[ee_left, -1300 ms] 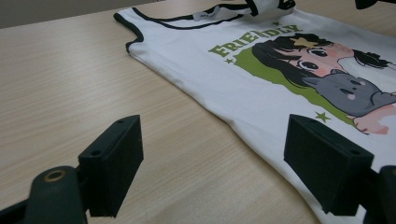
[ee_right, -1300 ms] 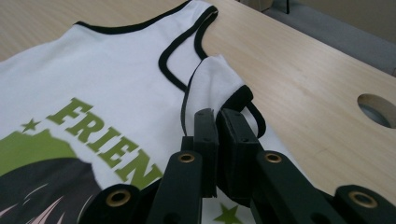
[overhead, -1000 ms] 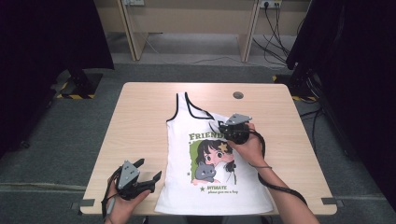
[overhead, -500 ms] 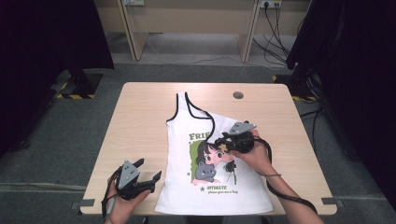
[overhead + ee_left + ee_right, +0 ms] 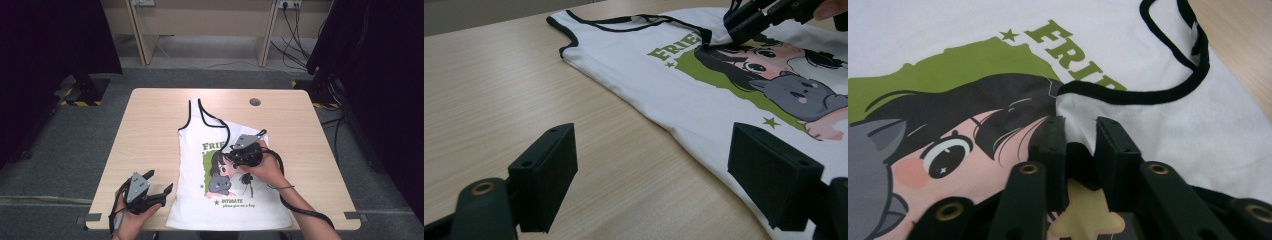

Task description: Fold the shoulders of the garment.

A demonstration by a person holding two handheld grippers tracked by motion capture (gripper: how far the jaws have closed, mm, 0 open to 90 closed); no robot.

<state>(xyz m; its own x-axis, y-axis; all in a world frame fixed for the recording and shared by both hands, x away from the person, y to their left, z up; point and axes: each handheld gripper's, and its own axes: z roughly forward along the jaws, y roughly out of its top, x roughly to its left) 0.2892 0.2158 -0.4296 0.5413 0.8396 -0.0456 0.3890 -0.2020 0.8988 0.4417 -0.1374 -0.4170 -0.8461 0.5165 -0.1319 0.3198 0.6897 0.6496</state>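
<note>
White cartoon-print tank top (image 5: 200, 150), shoulder folded over; right gripper (image 5: 234, 159) pinching fold; left gripper (image 5: 161, 186) wide

White tank top (image 5: 200, 150) with black-trimmed neck and armholes — green "FRIE…" lettering and green panel behind a dark-haired cartoon girl, pink cheeks, holding a grey cat — laid on a pale wood-grain table (image 5: 150, 130); both grippers (image 5: 145, 192) black with grey top plates.

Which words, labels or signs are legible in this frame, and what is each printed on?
"FRIE": green letters on the white tank top, cut off by the folded-over corner; the right gripper view shows "FRIE" too.
Small green lines beside a star near the hem: too small to read.
Nothing else bears readable text.
</note>
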